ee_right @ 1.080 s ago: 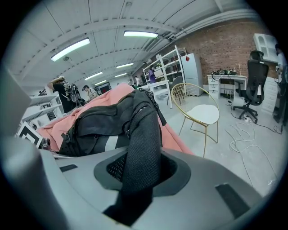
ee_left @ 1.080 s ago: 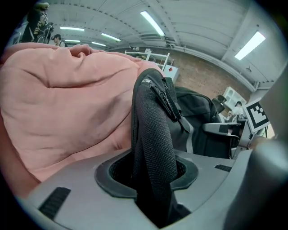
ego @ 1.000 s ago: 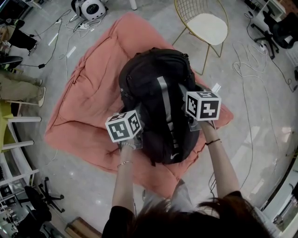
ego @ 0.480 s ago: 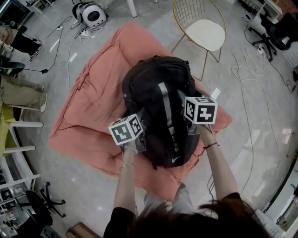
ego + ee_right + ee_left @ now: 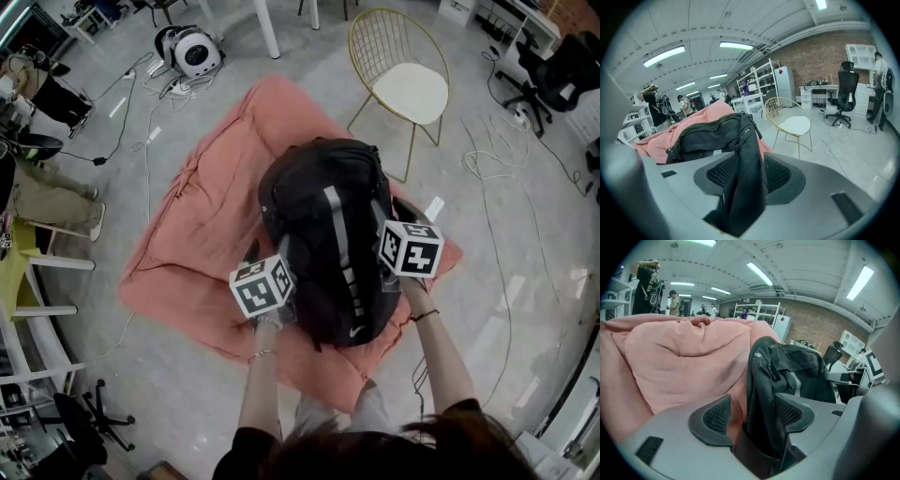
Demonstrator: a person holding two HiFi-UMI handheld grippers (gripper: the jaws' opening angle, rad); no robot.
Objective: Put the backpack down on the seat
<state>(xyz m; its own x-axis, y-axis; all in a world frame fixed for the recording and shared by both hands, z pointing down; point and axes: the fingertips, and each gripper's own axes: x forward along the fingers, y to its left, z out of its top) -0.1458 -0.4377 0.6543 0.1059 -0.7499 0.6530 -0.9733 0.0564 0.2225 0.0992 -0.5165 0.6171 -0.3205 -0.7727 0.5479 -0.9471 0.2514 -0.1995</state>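
Item: backpack (image 5: 323, 239), black, lying lengthwise on pink cushion seat (image 5: 202, 220), fully resting there.
- Handling, as we judge it: bulky, fairly heavy, soft-sided, prone to sag. Fabric is grippy and not fragile. Best hold is straps or side folds, both sides at once.
- Left gripper (image 5: 754, 416): jaws opening, side fold between them, slack against one pad.
- Right gripper (image 5: 747, 173): jaws opening, strap hanging loose between pads.
- Surroundings: wire chair (image 5: 398, 84) just beyond seat, floor cables (image 5: 497, 159) at right, white device (image 5: 192, 52) well apart.
- Obstructions: we see none round the bag.

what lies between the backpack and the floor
The pink cushion; the backpack lies on it, clear of the floor, as the head view shows.
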